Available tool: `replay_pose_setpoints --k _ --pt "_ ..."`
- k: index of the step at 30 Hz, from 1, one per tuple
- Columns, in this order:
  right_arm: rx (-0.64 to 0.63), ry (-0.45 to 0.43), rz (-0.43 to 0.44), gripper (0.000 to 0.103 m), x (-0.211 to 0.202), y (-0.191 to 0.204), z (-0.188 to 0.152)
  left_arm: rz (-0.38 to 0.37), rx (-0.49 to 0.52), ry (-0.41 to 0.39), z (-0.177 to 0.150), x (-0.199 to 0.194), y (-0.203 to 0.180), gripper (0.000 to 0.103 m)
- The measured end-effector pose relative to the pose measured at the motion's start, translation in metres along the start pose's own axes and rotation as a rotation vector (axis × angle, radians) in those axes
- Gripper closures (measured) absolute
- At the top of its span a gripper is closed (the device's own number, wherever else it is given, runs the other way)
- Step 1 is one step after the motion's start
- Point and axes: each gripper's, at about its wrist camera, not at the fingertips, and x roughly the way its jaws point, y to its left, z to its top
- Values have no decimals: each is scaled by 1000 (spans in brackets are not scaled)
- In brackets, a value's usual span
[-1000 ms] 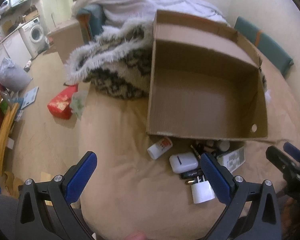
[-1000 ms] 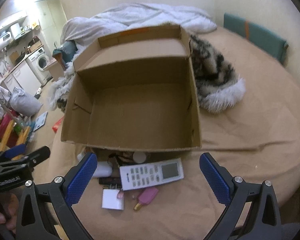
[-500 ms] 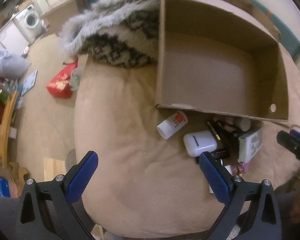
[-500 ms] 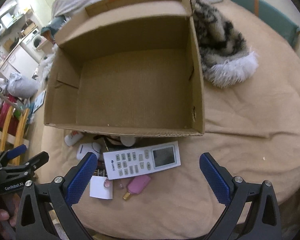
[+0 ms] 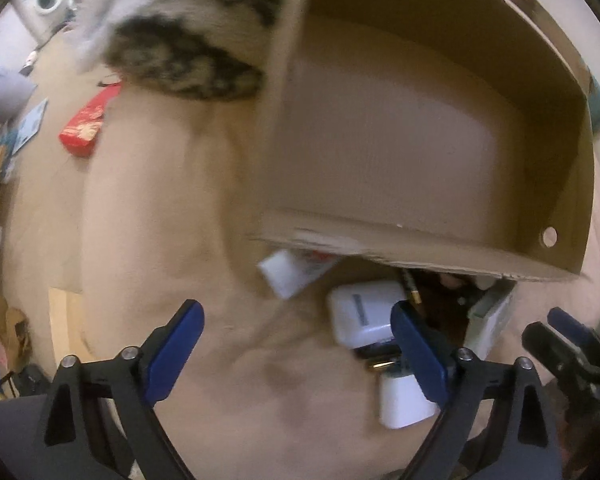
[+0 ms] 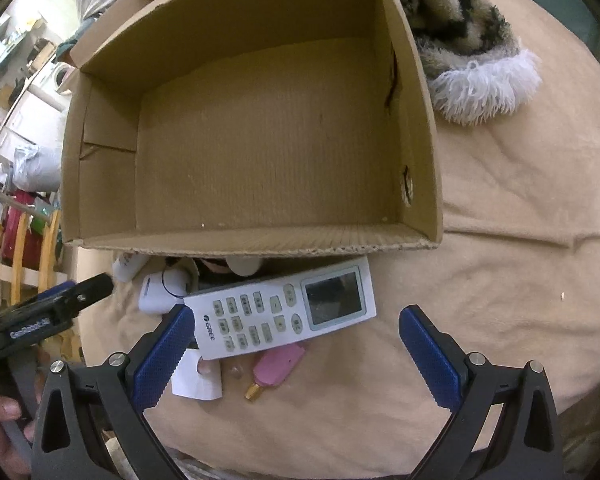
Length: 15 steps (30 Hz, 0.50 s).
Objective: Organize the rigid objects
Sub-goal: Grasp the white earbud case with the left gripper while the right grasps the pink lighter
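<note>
An empty open cardboard box (image 6: 420,128) sits on a tan bedcover; it also shows in the left wrist view (image 5: 572,160). Small items lie in front of it: a white remote control (image 6: 284,312), a pink stick-shaped item (image 6: 280,364), a white earbud case (image 6: 160,292) (image 5: 364,312), a white bottle (image 5: 288,276) and a white charger block (image 5: 404,400) (image 6: 196,380). My right gripper (image 6: 296,340) is open just above the remote. My left gripper (image 5: 296,336) is open beside the earbud case, which lies by its right finger.
A furry patterned blanket (image 6: 460,36) (image 5: 180,60) lies against the box's side. The bed edge drops at the left to a floor with a red package (image 5: 88,124). My left gripper also shows at the left in the right wrist view (image 6: 52,316).
Both grippers have moved down and forward toward the items in front of the box. The left wrist view is blurred from motion. Both stay open.
</note>
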Motion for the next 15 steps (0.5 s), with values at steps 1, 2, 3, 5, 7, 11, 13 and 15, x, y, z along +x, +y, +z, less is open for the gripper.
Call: replay_pose_setpoints --k 1,2,3,5,7,11,13,15 --pt "3 1 -1 0 1 -1 0 -5 2 12 1 5 -4 16" --pt "5 1 -5 0 2 -2 -1 -12 -2 27 3 10 -8 19" --pt "8 1 -9 0 2 -3 0 -21 -11 43 5 16 -10 20" --pt "21 2 -6 0 2 -6 0 -41 -24 63 9 24 -15 20" --pt "33 5 3 0 2 -9 -1 -42 -23 84 13 33 -18 20" --pt "88 72 71 0 10 -18 -2 -31 -25 116 18 51 -18 30" --pt "144 155 155 0 21 -26 -6 -25 -15 118 19 56 -18 30" --pt "145 194 180 7 28 -25 -11 -12 4 128 21 62 -20 31"
